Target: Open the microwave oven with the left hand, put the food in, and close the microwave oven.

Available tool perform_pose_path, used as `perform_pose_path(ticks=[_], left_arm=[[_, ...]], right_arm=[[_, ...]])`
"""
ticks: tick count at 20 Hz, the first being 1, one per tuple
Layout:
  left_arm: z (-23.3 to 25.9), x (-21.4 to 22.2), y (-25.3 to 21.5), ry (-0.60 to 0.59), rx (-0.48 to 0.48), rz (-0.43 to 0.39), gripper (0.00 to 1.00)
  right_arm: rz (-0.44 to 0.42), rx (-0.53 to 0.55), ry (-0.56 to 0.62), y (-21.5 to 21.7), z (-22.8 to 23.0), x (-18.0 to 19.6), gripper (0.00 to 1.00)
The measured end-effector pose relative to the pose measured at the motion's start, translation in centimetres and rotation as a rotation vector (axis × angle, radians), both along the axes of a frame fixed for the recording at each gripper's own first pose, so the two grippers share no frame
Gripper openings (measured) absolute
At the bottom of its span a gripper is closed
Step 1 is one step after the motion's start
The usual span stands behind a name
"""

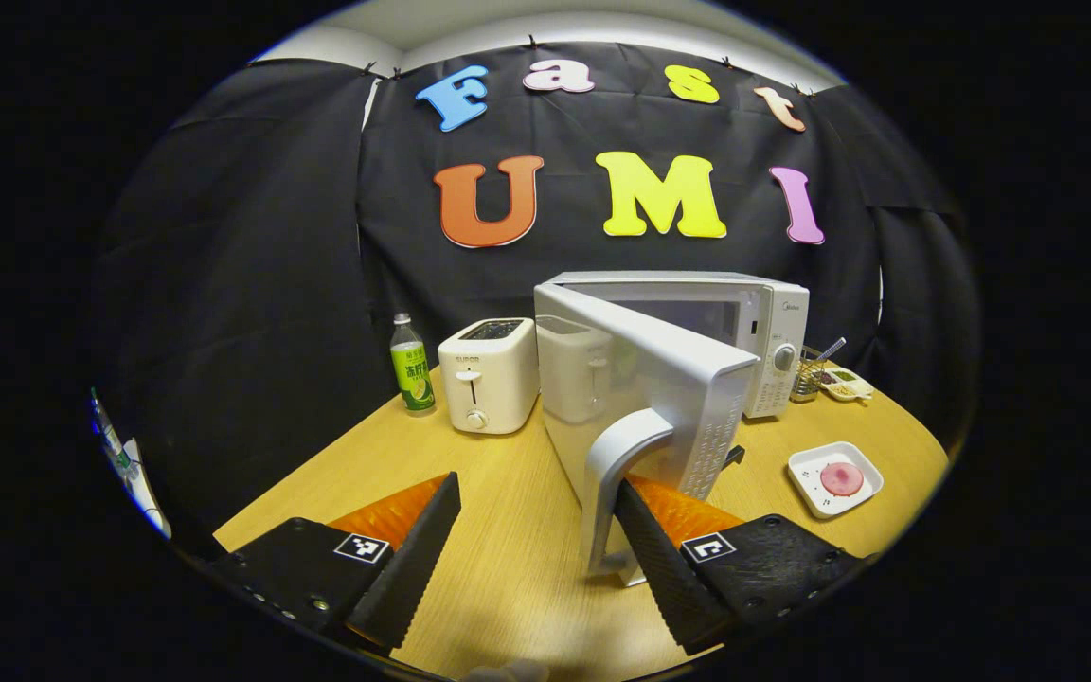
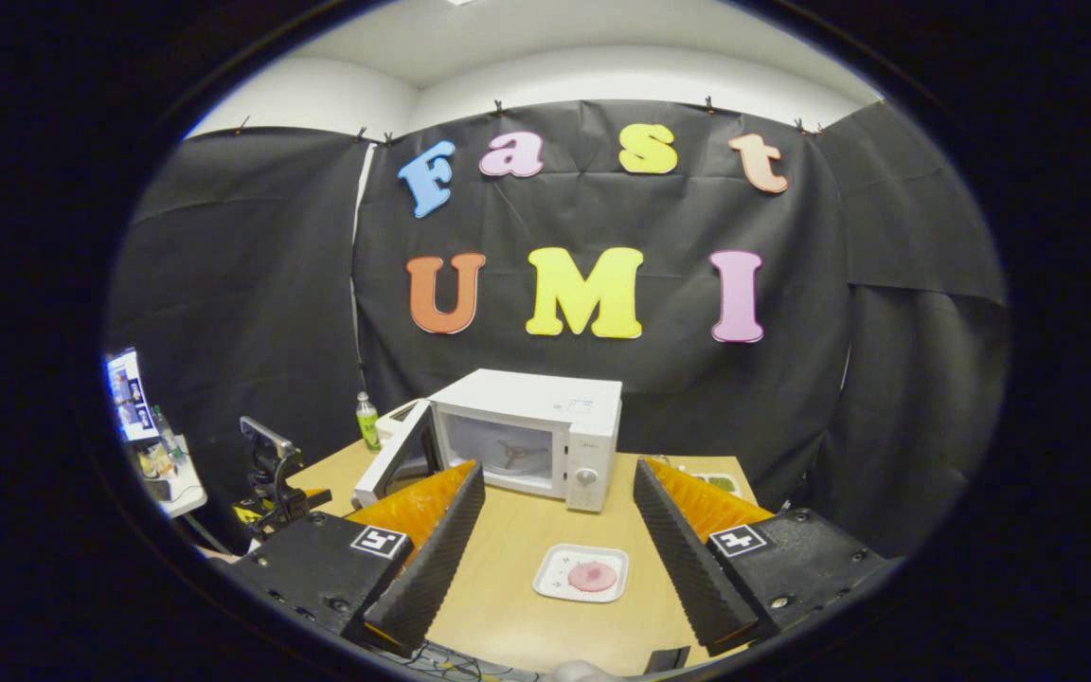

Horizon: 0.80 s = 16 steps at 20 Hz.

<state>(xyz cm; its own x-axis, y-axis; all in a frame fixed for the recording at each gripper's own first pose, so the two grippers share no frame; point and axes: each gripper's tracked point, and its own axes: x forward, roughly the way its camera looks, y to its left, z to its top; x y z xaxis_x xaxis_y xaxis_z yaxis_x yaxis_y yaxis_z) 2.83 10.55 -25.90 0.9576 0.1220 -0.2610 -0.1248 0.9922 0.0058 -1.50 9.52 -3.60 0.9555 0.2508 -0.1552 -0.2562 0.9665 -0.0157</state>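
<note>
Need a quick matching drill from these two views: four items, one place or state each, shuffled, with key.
Items:
1. microwave door
2. toaster
3. pink food
4. green-label bottle

States:
A. on a white tray on the table
B. leftmost, beside the toaster
C. swung open
D. left of the microwave, lever facing forward

Pairs: 1-C, 2-D, 3-A, 4-B

microwave oven (image 2: pixel 545 431): white, upright at the back of the bench, knob panel on its right side | door (image 1: pixel 645 379): swung partly open on its left hinge, curved grey handle (image 1: pixel 617 474) at its free edge | food (image 2: pixel 592 575): round pink piece on a white square plate (image 2: pixel 550 573), flat on the bench in front of the oven
</note>
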Motion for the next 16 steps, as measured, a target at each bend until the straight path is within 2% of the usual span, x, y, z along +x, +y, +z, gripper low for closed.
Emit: perform_pose_path(ticks=[3, 11, 16], left_arm=[[0.4, -0.9, 2.5, -0.008, 0.04, 0.026, 0.96], [0.7, -2.6, 9.7, -0.003, 0.065, 0.143, 0.96], [2.2, -4.8, 10.2, -0.017, 0.067, 0.166, 0.96]], right_arm=[[0.015, -0.01, 0.001, 0.5, -0.3, 0.2, 1.0], [0.011, -0.029, 0.017, 0.7, -1.7, 0.2, 1.0], [-0.004, -0.039, 0.043, -0.4, -4.4, 1.2, 1.0]])
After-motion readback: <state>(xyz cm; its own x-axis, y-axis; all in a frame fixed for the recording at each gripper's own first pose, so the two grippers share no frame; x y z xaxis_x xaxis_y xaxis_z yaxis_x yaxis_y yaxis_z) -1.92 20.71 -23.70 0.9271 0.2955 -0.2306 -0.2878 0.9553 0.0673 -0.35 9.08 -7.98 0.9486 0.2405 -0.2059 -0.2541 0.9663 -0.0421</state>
